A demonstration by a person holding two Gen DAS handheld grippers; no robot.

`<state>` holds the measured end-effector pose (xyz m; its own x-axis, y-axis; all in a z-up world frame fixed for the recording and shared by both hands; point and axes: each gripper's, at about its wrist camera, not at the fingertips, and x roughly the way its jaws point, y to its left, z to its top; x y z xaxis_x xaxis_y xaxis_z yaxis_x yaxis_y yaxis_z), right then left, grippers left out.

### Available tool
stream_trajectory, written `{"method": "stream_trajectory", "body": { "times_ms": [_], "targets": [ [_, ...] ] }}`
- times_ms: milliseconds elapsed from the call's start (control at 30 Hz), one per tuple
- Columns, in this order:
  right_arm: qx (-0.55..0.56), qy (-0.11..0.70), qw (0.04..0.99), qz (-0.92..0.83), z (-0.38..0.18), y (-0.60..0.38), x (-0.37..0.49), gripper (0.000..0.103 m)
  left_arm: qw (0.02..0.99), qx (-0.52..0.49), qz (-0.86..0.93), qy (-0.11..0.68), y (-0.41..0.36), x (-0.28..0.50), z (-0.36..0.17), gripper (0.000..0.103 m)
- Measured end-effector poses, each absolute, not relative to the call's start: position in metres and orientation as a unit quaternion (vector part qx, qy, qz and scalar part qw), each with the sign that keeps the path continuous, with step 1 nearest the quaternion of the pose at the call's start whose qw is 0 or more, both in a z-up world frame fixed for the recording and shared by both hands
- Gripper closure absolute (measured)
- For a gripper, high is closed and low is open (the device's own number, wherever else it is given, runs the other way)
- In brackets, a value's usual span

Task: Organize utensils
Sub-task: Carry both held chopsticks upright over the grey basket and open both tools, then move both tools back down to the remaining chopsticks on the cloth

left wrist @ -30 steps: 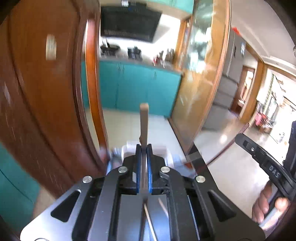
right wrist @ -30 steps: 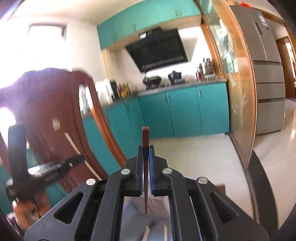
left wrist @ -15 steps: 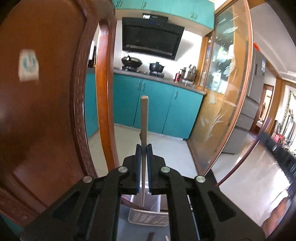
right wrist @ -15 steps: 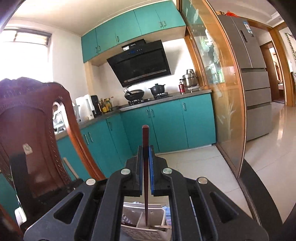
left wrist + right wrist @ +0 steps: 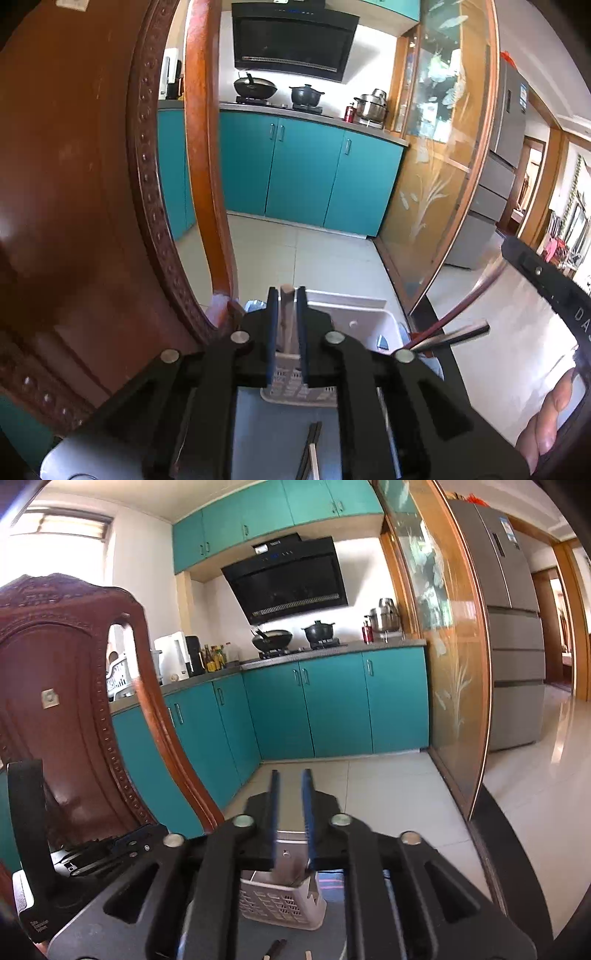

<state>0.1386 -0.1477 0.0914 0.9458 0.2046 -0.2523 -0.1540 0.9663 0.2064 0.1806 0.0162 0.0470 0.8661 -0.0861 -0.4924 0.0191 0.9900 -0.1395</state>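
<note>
My left gripper stands over a white perforated utensil basket. Its jaws are slightly apart with a light wooden chopstick standing between them, its lower end down in the basket. My right gripper is open and empty above the same basket. Dark chopsticks stick out of the basket at the right. More loose chopsticks lie on the table in front of the basket.
A carved wooden chair back fills the left side close to the basket, also in the right wrist view. The right gripper's body and the hand are at the right edge. Teal kitchen cabinets lie beyond.
Both grippers tilted down over the basket. The right gripper opened and its dark red chopstick is gone from it. The left jaws loosened and the wooden chopstick slid down.
</note>
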Motion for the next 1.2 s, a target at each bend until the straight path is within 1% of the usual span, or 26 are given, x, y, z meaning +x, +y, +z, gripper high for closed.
{"method": "stream_trajectory", "body": {
  "times_ms": [33,100,133,167,200,233,267,300,400,467,533,567,633,700,733,933,1100,1133,1167,1200],
  "targets": [
    [0.090,0.133,0.983,0.092,0.091,-0.148,0.132,0.082,0.965,-0.060,-0.028,0.254,0.014,0.177,0.047,0.086],
    [0.085,0.124,0.983,0.105,0.091,-0.150,0.111,0.080,0.968,-0.049,-0.026,0.246,0.013,0.164,0.046,0.077],
    [0.083,0.123,0.983,0.111,0.089,-0.150,0.103,0.079,0.969,-0.044,-0.027,0.241,0.012,0.158,0.046,0.075],
    [0.079,0.122,0.982,0.119,0.084,-0.151,0.090,0.077,0.970,-0.038,-0.029,0.236,0.011,0.150,0.044,0.070],
    [0.074,0.127,0.981,0.128,0.076,-0.152,0.078,0.076,0.972,-0.031,-0.031,0.233,0.010,0.141,0.041,0.061],
    [0.066,0.139,0.979,0.137,0.066,-0.151,0.070,0.074,0.972,-0.020,-0.028,0.231,0.008,0.131,0.034,0.056],
    [0.054,0.154,0.976,0.143,0.055,-0.149,0.065,0.074,0.973,-0.011,-0.023,0.231,0.008,0.126,0.029,0.048],
    [0.036,0.188,0.971,0.144,0.038,-0.145,0.062,0.074,0.971,0.005,-0.013,0.238,0.005,0.121,0.018,0.045],
    [-0.008,0.310,0.942,0.127,-0.017,-0.135,0.073,0.074,0.958,0.035,0.006,0.286,0.003,0.111,-0.021,0.045],
    [-0.008,0.379,0.917,0.125,-0.054,-0.133,0.079,0.074,0.946,0.033,0.009,0.322,0.006,0.108,-0.044,0.045],
    [0.015,0.433,0.890,0.140,-0.080,-0.132,0.082,0.074,0.936,0.030,0.013,0.350,0.011,0.102,-0.062,0.041],
    [0.027,0.448,0.881,0.153,-0.088,-0.130,0.081,0.074,0.932,0.027,0.012,0.361,0.013,0.099,-0.070,0.037],
    [0.029,0.457,0.874,0.164,-0.094,-0.123,0.080,0.074,0.929,0.024,0.011,0.370,0.017,0.093,-0.077,0.036],
    [0.032,0.468,0.866,0.174,-0.097,-0.114,0.083,0.074,0.926,0.027,0.009,0.378,0.017,0.089,-0.081,0.030],
    [0.038,0.473,0.862,0.180,-0.098,-0.111,0.084,0.074,0.924,0.029,0.009,0.380,0.017,0.088,-0.084,0.029],
    [0.040,0.504,0.840,0.198,-0.115,-0.088,0.092,0.074,0.914,0.040,0.003,0.403,0.012,0.095,-0.101,0.029],
    [0.032,0.519,0.830,0.204,-0.133,-0.077,0.095,0.074,0.913,0.038,0.001,0.406,0.012,0.096,-0.102,0.029],
    [0.026,0.516,0.832,0.203,-0.134,-0.074,0.095,0.077,0.913,0.038,0.001,0.406,0.012,0.096,-0.102,0.029],
    [0.019,0.512,0.835,0.198,-0.134,-0.072,0.094,0.091,0.913,0.037,0.001,0.407,0.012,0.097,-0.103,0.029],
    [0.020,0.513,0.836,0.196,-0.135,-0.072,0.095,0.094,0.912,0.037,0.001,0.408,0.011,0.098,-0.105,0.029]
  ]
}}
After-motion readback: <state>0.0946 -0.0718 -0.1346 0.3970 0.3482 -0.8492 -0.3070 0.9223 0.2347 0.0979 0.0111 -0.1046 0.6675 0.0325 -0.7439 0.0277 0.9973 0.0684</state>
